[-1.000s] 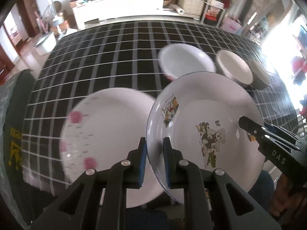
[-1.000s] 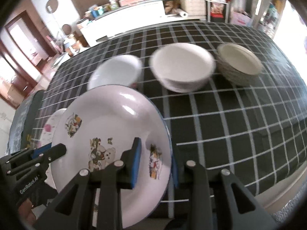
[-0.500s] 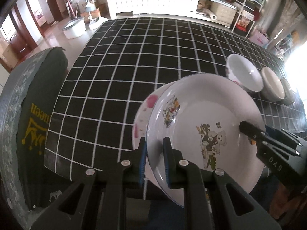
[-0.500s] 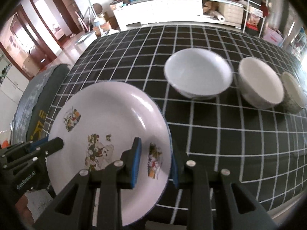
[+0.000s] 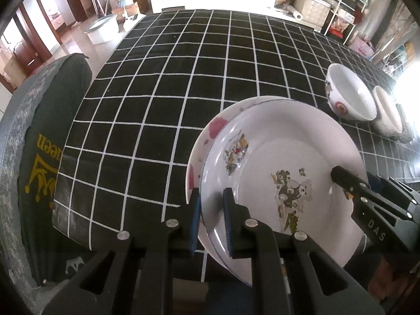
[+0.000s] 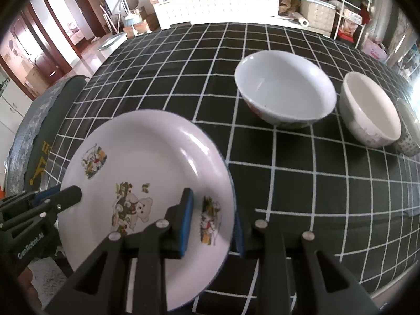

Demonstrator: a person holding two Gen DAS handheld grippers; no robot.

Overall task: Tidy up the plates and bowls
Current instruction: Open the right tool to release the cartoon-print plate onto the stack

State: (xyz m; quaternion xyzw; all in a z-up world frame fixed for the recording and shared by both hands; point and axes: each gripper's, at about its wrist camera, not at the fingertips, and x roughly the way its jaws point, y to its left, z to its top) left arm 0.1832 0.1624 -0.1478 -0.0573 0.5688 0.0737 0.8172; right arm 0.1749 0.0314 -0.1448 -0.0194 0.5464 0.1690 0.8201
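plate (image 5: 283, 173), pinched at opposite rims by left gripper (image 5: 212, 218) and right gripper (image 6: 212, 223), hangs over pink-flowered plate (image 5: 207, 141); bowls (image 6: 284, 89) at frame right remain unstacked.

Left gripper (image 5: 212, 220) is sitting at the bottom centre of its own view, pointing steeply down with its blue pads pinching a rim between them. Right gripper (image 6: 213, 220) is doing the same from the other side, one finger over the rim and one under. Each is poking into the other's view at a lower corner.
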